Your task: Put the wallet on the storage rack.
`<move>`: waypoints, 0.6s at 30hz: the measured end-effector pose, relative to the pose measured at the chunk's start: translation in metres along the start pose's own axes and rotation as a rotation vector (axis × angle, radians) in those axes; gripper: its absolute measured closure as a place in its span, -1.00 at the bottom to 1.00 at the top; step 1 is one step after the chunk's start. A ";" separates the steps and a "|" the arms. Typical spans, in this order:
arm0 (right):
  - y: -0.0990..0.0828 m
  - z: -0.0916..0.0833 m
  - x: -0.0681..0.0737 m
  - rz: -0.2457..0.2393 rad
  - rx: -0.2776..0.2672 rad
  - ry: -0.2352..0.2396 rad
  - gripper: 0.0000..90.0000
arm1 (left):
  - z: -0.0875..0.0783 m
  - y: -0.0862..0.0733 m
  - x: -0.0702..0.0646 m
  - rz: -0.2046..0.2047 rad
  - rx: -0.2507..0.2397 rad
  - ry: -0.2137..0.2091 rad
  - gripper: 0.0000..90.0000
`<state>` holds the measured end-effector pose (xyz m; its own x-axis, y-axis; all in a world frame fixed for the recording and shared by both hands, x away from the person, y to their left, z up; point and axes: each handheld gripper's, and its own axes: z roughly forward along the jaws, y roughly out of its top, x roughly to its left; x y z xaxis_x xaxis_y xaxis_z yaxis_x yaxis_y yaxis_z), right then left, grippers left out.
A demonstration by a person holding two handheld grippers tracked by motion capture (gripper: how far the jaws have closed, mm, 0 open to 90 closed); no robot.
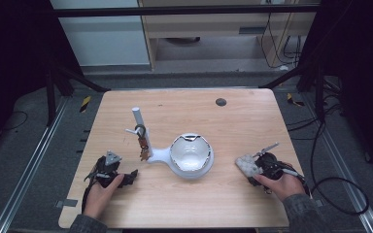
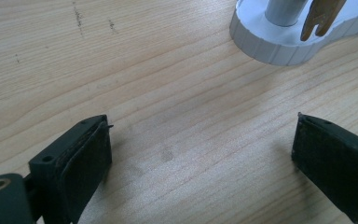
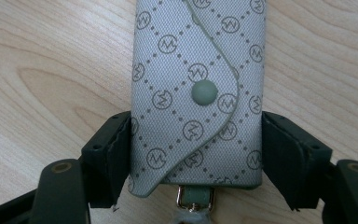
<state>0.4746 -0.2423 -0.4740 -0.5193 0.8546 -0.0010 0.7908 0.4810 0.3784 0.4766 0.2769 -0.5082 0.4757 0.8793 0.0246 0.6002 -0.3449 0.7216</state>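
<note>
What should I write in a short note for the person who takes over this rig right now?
Right gripper: jaws closed on the sides of the grey patterned key pouch, which lies flat on the table at the right, snap flap shut.
Left gripper: jaws open, nothing between them, resting at the left near the stand's base.
White stand: upright post with a side peg that carries a ring with something brown hanging from it; its bowl sits at the table's middle.
Done: pouch gripped.
Left, probably: lift the pouch and bring it to the stand, either peg or bowl.
</note>
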 end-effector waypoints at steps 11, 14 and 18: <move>0.009 -0.001 0.000 -0.036 0.066 0.000 -0.31 | 0.000 0.000 0.000 0.001 0.001 -0.001 -0.91; 0.009 -0.003 0.000 -0.047 0.066 0.012 -0.29 | 0.000 0.000 0.000 0.000 0.002 -0.001 -0.92; 0.010 -0.013 0.002 -0.072 0.045 0.010 -0.29 | 0.000 0.000 0.000 -0.001 0.004 0.001 -0.93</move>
<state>0.4772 -0.2388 -0.4581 -0.5784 0.8156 -0.0171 0.7651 0.5496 0.3355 0.4769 0.2768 -0.5082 0.4742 0.8801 0.0243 0.6035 -0.3450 0.7189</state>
